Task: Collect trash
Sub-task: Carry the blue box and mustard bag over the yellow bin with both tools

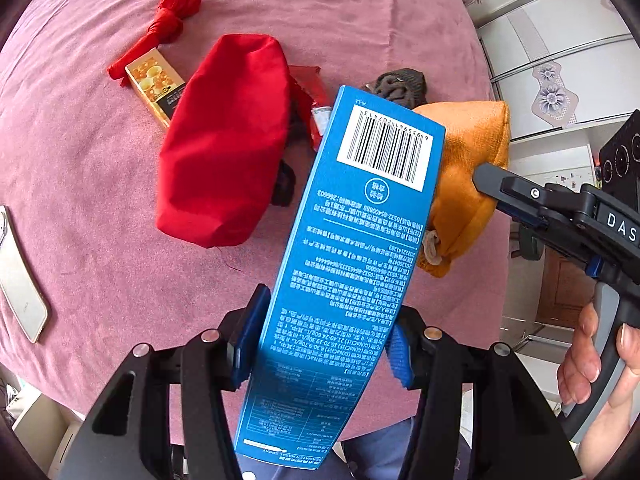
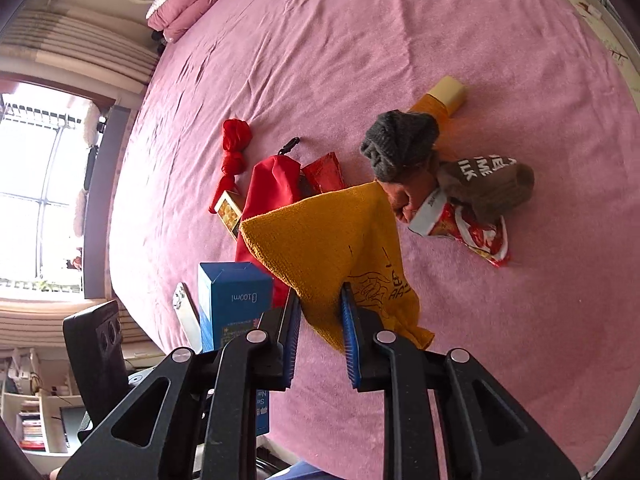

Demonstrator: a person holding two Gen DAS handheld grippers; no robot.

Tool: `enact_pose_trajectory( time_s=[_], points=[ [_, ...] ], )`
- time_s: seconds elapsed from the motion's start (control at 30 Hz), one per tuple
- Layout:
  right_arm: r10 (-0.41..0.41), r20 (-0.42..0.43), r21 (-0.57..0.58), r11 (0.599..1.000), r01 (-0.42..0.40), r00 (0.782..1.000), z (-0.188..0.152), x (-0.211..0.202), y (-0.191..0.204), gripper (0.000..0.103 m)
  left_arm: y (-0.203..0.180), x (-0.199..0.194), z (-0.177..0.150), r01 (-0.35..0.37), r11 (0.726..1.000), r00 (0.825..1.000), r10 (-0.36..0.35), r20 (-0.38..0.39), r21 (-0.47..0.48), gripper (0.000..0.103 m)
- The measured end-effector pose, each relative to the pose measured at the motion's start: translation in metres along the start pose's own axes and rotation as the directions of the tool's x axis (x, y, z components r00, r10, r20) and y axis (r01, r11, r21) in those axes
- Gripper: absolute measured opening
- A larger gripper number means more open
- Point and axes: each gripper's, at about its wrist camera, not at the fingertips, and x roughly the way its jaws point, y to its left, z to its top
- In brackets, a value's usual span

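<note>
Left wrist view: left tongs (image 1: 320,344) clamped on blue carton (image 1: 352,240) above the bed (image 1: 80,160), likely light, crushable; grip flat sides. Right tongs (image 2: 320,336) pinch soft orange pouch (image 2: 328,240) near its edge, just right of the carton.

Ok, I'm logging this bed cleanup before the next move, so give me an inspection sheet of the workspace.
Surface: pink bedspread, wrinkled.
Job's things: blue box, lifted; orange bag, lifted at its edge; crumpled red wrapper.
Clutter: red pouch, knotted red cloth, gold box, grey hat, brown sock, phone.
Grippers: left gripper jaws clamp the blue box; right gripper jaws pinch the orange bag.
Cables: nothing seen.
Surroundings: window, pillows, wardrobe.
</note>
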Motion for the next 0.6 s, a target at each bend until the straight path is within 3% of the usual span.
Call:
enact_pose_trajectory(
  time_s=[0.33,0.6],
  points=[
    [-0.042,0.086,0.006,0.999,0.042,0.995,-0.032,-0.08,-0.06,0.019,-0.105,0.007,-0.012,-0.023,0.994,1.0,0.023,0.006,0.108,0.053],
    [-0.058,0.155,0.089,0.995,0.044,0.986,-0.051,-0.141,-0.14,0.019,-0.206,0.043,-0.013,-0.018,0.979,1.0,0.022,-0.02,0.205,0.053]
  ],
)
